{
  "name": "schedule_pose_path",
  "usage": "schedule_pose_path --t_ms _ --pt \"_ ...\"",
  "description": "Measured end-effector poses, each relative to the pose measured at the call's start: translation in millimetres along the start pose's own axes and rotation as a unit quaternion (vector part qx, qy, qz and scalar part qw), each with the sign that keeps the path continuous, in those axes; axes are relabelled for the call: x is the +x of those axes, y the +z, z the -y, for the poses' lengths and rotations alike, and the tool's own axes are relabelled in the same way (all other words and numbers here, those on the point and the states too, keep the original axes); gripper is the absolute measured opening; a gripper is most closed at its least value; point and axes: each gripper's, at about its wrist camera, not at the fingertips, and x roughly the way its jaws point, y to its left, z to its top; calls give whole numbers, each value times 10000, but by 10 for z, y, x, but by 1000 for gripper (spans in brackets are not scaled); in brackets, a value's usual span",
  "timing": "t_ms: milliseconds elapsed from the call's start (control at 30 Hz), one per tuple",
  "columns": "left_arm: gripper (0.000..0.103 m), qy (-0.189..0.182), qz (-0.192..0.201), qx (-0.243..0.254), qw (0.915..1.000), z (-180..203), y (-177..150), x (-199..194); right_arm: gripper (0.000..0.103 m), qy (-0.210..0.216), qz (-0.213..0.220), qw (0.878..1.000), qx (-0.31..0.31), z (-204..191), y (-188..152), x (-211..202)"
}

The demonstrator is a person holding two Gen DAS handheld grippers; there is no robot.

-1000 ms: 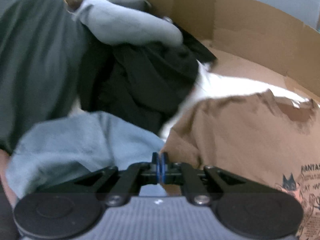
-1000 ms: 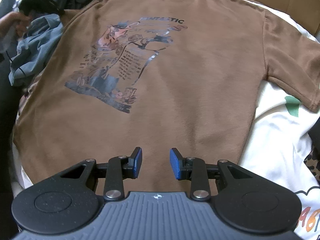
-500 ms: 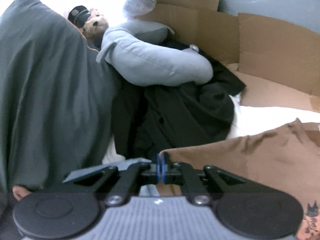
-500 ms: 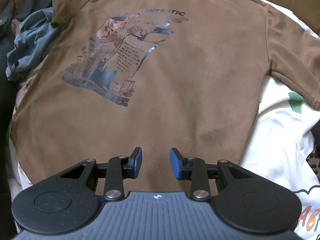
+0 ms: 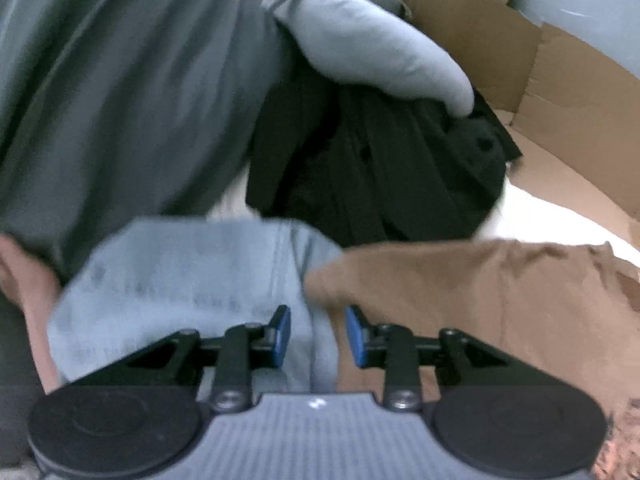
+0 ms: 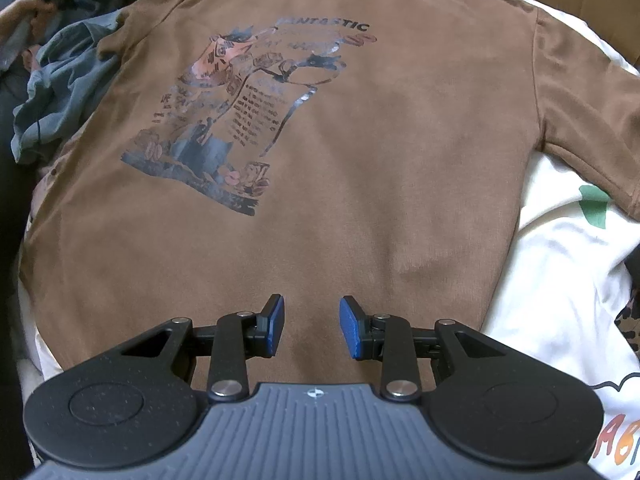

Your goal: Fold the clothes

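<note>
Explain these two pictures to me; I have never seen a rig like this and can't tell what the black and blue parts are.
A person holds a hand tool with two blue-padded fingers in each hand, and a camera on each looks along them. The right gripper, jaws apart and empty, hangs over a brown T-shirt spread flat, print up, on a white sheet. The left gripper is opening, nothing clamped, above the shirt's left sleeve and a blue-grey garment. Behind lie dark clothes.

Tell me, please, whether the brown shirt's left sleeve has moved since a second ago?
Yes. In the right wrist view the sleeve now lies spread outward over the blue garment, which it earlier did not cover.
</note>
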Motion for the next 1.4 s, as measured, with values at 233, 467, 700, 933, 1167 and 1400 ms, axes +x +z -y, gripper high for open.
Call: schedule_pose_path --t_ms 233,467,700,933,1167,1400 --pt "33 -422 -304 -308 9982 -51 -494 -149 38 70 118 9999 -81 -73 20 -55" --pt "12 -812 -647 -1193 9874 -119 -805 -141 38 133 197 9996 -130 -143 22 -81" --pt "16 -1035 -707 -2111 9694 -149 -895 83 38 182 264 9994 -163 -180 13 -109" --pt "39 -1096 -815 -2488 9589 -127 -946 315 38 159 168 9997 -88 -131 -58 -46" --pt "51 -1183 -663 -2779 9510 -125 -1064 432 38 101 91 9999 -64 -83 -104 3" --pt "40 -1189 -352 -3372 9332 -324 -1237 265 38 113 66 9998 -122 -105 -118 18"
